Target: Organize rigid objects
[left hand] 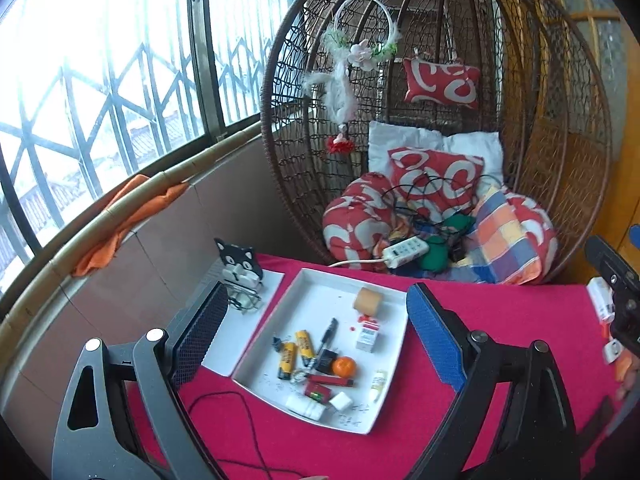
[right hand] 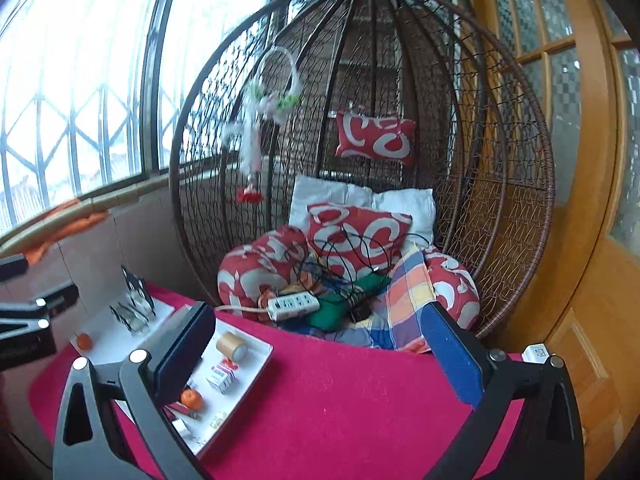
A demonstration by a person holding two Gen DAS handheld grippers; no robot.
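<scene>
Balcony corner with barred window, wicker egg chair behind table under pink cloth. White square tray holds tape roll, small carton, two yellow tubes, pen, orange, red lighter; smaller bits hard to make out. Left gripper jaws released, empty, above tray. Right gripper jaws wide apart, empty; its left finger hides part of tray. Cat-shaped holder on second white tray, partly hidden.

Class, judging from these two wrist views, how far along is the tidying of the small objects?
Done: nothing clearly sorted; pen, glue sticks and orange lie jumbled on the white tray. In hand: nothing; left gripper and right gripper are both open. Left: nearly everything.
</scene>
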